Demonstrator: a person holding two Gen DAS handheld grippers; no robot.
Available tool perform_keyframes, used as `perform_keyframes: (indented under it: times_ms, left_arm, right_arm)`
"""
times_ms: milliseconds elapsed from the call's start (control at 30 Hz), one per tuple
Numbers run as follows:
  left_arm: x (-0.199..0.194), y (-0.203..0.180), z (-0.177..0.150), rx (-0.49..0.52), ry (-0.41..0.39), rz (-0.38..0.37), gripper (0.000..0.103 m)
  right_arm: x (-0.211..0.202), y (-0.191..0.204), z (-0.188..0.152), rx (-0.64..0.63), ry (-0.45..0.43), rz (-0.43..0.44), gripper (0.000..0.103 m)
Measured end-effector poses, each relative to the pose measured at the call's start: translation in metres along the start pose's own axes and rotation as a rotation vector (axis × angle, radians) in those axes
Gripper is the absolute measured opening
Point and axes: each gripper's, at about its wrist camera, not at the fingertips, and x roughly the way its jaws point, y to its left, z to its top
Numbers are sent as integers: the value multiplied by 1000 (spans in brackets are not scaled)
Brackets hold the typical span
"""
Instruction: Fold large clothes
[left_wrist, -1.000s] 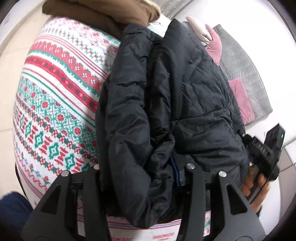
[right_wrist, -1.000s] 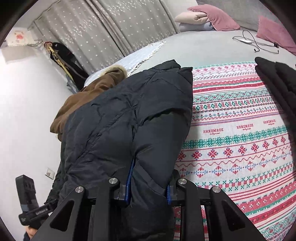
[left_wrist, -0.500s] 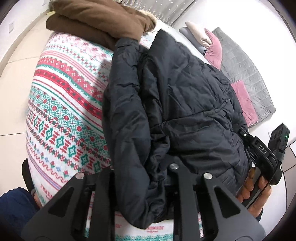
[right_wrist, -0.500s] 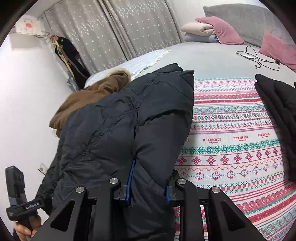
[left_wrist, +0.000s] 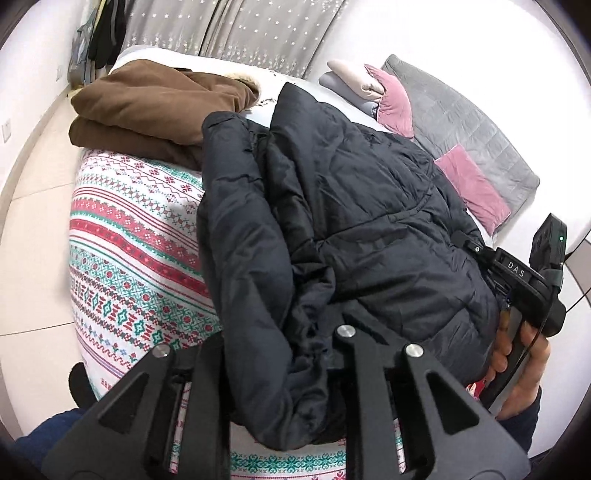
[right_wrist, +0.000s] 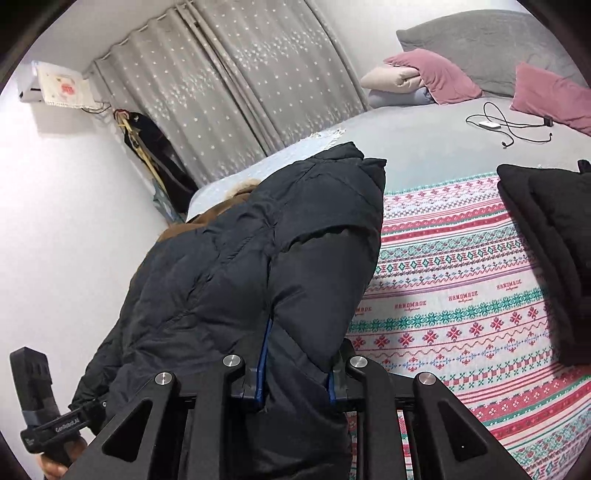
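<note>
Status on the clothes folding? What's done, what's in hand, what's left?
Done, by the look of it: the brown coat lies folded at the far end of the patterned blanket, and a black garment lies folded on its other side. In hand: the left gripper and right gripper both pinch the black puffer jacket. Left: folding it over and laying it flat.

Even, bright indoor light, soft shadows; fisheye bending edges w/ dark corner vignetting; black jacket (left_wrist: 362, 221) losing detail; focus holding sharp, slight rim blur.
</note>
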Motion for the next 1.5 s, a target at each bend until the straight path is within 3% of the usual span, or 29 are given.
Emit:
perform_keyframes:
  times_ms: [367, 700, 833, 933, 1233, 1400, 1500]
  left_arm:
    - [8, -16, 20, 65, 28, 20, 20]
    - [-7, -12, 60, 128, -16, 34, 20]
    - [-1, -8, 81, 144, 9, 42, 20]
    - [-4, -1, 107, 134, -4, 34, 20]
    - [-29, 46, 207, 124, -176, 78, 20]
    - [-34, 89, 268, 87, -272, 121, 20]
    - [-24, 119, 294, 55, -288, 150, 20]
  right_arm:
    - [8, -15, -1, 55, 25, -27, 22]
    - [21, 11, 23, 28, -5, -14, 21]
    - [32, 21, 38, 4, 5, -26, 20]
    - [44, 32, 59, -11, 8, -15, 20]
    - [115, 103, 147, -77, -46, 104, 20]
    - [182, 161, 207, -105, -38, 186, 20]
    - [225, 190, 230, -105, -22, 205, 20]
